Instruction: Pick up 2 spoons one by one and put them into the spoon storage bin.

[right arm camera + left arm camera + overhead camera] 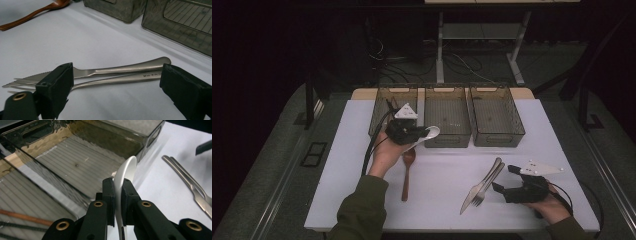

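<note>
two grippers worked over cutlery beside three smoky see-through plastic bins.

the left gripper (118, 195) had its black jaws clamped on a white plastic spoon (125, 173), held on edge at the front rim of the middle bin (447, 117), its bowl pointing toward that bin. a brown wooden spoon (407, 172) lay on the white table (362, 150) in front of the left bin (379, 112), just below the left hand (384, 152). the right gripper (120, 86) stood with jaws wide apart, straddling a steel knife (120, 68) and a steel fork (110, 81) that lay touching side by side, well in front of the right bin (497, 115), neither one gripped.
</note>
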### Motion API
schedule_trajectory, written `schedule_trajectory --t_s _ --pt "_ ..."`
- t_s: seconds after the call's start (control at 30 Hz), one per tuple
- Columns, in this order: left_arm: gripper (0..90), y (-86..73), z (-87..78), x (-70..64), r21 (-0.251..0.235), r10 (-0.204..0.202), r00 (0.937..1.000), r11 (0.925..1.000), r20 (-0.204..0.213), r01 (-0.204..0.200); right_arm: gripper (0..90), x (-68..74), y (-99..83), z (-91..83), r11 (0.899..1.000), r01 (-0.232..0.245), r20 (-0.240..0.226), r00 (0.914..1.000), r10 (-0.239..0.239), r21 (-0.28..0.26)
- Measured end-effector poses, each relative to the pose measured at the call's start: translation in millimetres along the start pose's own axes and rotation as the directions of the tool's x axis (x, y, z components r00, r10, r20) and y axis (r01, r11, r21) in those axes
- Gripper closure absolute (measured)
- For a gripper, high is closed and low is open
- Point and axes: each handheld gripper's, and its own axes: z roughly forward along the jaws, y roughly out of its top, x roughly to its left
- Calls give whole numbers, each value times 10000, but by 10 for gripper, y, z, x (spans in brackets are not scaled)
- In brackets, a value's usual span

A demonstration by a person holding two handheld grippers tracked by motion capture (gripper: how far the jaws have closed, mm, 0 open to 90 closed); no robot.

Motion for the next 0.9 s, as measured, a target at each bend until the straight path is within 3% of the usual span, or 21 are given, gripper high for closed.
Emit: schedule_trajectory --t_s 0.23,0.6,0.9 --pt "832 150 165 26 -103 -119 9999 9999 -5 119 120 3 3 7 10000 0 -14 10000 0 11" --pt "831 424 429 33 122 256 9996 9996 -80 -255 120 -4 7 -4 9999 -73 -84 9999 72 -85" --pt "832 628 626 55 294 305 9993 9991 -231 -298 120 -2 8 -12 9999 -59 -36 10000 59 -161"
